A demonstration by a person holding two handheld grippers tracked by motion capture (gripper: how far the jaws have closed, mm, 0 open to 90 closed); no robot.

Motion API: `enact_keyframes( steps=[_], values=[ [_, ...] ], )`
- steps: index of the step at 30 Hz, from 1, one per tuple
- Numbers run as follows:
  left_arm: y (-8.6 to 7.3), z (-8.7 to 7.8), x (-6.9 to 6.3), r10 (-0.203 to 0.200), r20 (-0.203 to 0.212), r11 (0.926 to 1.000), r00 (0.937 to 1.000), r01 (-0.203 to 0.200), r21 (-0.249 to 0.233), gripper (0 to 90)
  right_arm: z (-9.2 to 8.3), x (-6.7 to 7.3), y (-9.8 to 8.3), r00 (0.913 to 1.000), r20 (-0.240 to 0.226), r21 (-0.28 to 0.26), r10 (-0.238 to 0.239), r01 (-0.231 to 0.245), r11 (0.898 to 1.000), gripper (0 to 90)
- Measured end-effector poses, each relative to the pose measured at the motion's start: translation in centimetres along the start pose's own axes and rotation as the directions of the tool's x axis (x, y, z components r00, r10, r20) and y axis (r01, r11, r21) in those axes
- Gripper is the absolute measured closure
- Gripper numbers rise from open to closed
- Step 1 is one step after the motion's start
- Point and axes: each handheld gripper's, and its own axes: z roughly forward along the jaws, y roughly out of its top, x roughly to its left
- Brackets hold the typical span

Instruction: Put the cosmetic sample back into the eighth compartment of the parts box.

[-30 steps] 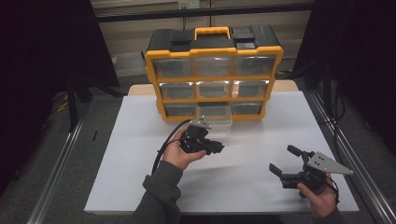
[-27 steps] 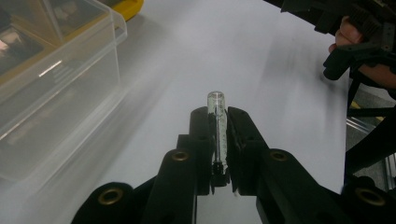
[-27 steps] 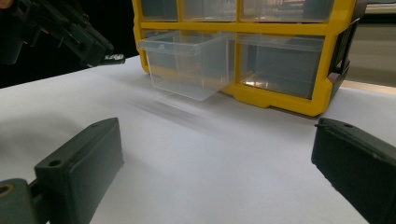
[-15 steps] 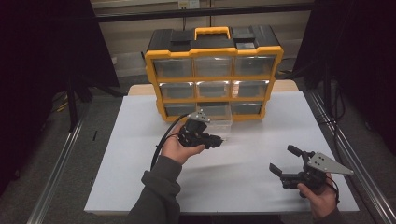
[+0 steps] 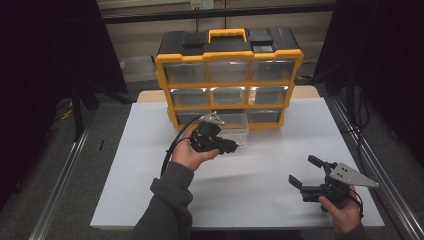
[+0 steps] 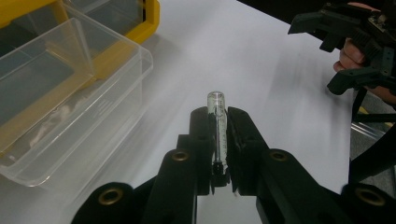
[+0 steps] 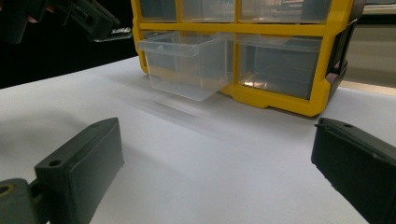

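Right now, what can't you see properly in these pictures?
- High view: the small clear plastic tube in the left hand-held gripper is too small to identify.
- Left gripper view: its lower end is hidden between the jaws.
- The pulled-out clear plastic drawer: contents blurred by glare.

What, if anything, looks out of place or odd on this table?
One drawer in the yellow organizer's bottom row, the middle one, is pulled partway out while the rest sit flush. The left tongs are shut on a small clear tube. Nothing looks spilled or damaged.
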Motion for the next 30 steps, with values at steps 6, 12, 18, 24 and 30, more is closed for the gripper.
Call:
enact_keyframes(
  steps=[6, 12, 18, 24, 30],
  values=[
    [0.4, -0.3, 0.3, -0.005, -0.011, 1.0, 0.9999, 0.005, -0.004, 81.2, 0.0, 0.0, 0.0, 1.0, 0.002, 0.0, 0.001, -0.001, 1.0, 1.3],
    [0.7, -0.5, 0.6, -0.008, -0.015, 0.9999, 0.9999, 0.008, -0.008, 81.2, -0.1, 0.0, 0.0, 1.0, 0.005, 0.0, 0.002, -0.002, 1.0, 1.3],
    [0.9, -0.7, 0.8, -0.016, -0.021, 0.9998, 0.9997, 0.015, -0.014, 81.3, 0.0, 0.0, 0.0, 1.0, 0.002, 0.0, 0.002, -0.002, 1.0, 1.3],
    [1.2, -0.9, 1.1, -0.01, -0.027, 0.9999, 0.9996, 0.01, -0.012, 81.2, 0.0, 0.0, 0.0, 1.0, 0.003, 0.0, 0.002, -0.002, 1.0, 1.3],
    [1.5, -1.1, 1.3, -0.021, -0.033, 0.9996, 0.9992, 0.021, -0.018, 81.2, 0.0, 0.0, 0.0, 0.9999, 0.008, -0.005, 0.013, -0.013, 1.0, 1.3]
  ],
)
